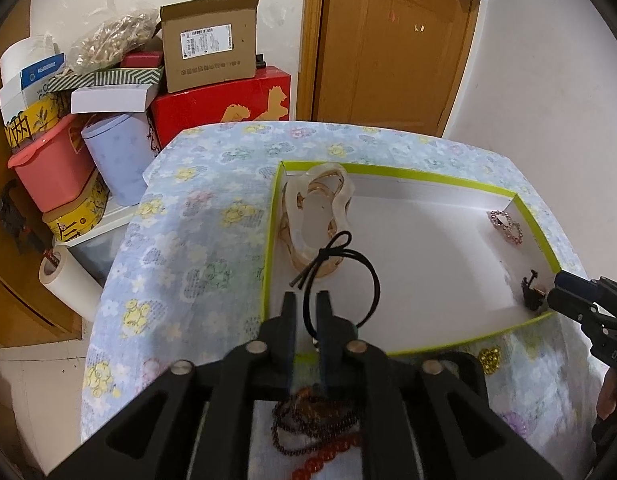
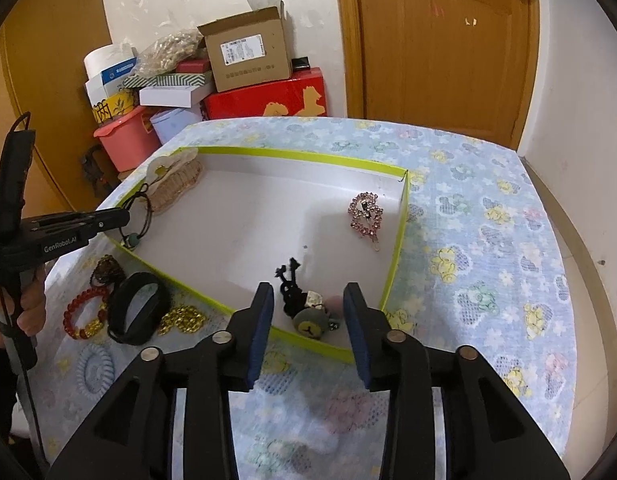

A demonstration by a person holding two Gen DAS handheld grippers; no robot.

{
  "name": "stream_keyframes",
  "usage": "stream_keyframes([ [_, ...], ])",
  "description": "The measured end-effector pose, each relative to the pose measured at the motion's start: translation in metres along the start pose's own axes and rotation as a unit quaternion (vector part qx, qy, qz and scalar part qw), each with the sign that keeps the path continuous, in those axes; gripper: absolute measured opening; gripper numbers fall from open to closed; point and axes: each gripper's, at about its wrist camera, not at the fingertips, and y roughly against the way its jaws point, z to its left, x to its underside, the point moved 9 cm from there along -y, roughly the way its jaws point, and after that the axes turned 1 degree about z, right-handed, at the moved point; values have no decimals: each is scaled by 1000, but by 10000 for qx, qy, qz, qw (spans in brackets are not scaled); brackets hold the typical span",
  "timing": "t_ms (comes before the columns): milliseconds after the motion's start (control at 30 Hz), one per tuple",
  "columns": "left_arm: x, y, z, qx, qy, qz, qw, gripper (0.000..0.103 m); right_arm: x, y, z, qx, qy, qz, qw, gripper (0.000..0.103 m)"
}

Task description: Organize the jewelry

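The table (image 2: 488,216), in a flowered blue cloth, fills the middle of both views; its near edge is cut off by the gripper bodies. Stacked boxes (image 1: 212,52) crowd the upper left and a brown door (image 2: 440,44) the upper right.

A shallow tray (image 1: 392,171) with a lime rim lies mid-frame, its near wall partly hidden behind the fingers. Inside: a pale hair claw (image 1: 324,200) at the far left corner, a pink rhinestone clip (image 2: 366,212) towards the right wall, and a small heap at the near right corner, a black clip (image 2: 288,284) and a bear charm (image 2: 308,322), hard to tell apart.

Outside the tray, lower left of the right view: a red bead bracelet (image 2: 78,316), a black band (image 2: 136,312), a gold chain (image 2: 184,318) and a blue coil tie (image 2: 94,364). A dark bead string (image 1: 308,420) is half hidden under the left gripper.

The left gripper (image 1: 306,300) is parted narrowly; the black hair tie (image 1: 340,280) loops between its fingers over the tray's near left; whether the pads press it I cannot tell. The right gripper (image 2: 308,296) stands wider, holding nothing, the heap just beyond its tips
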Motion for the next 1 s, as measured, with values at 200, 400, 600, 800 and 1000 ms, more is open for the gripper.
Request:
stream_keyframes([
  [200, 6, 22, -1, 58, 56, -126, 9999, 18, 5, 23, 5, -51, -102, -168, 9998, 38],
  [400, 21, 45, 0, 125, 94, -176, 9997, 18, 17, 51, 16, -112, -159, -352, 9992, 38],
  [600, 47, 67, 6, 163, 231, -186, 9994, 18, 39, 76, 30, -185, -242, -419, 9987, 38],
  [800, 77, 85, 12, 153, 327, -153, 9992, 18, 61, 88, 45, -366, -248, -369, 9983, 38],
  [1000, 97, 96, 13, 150, 308, -133, 9993, 18, 78, 91, 61, -514, -209, -242, 9982, 38],
])
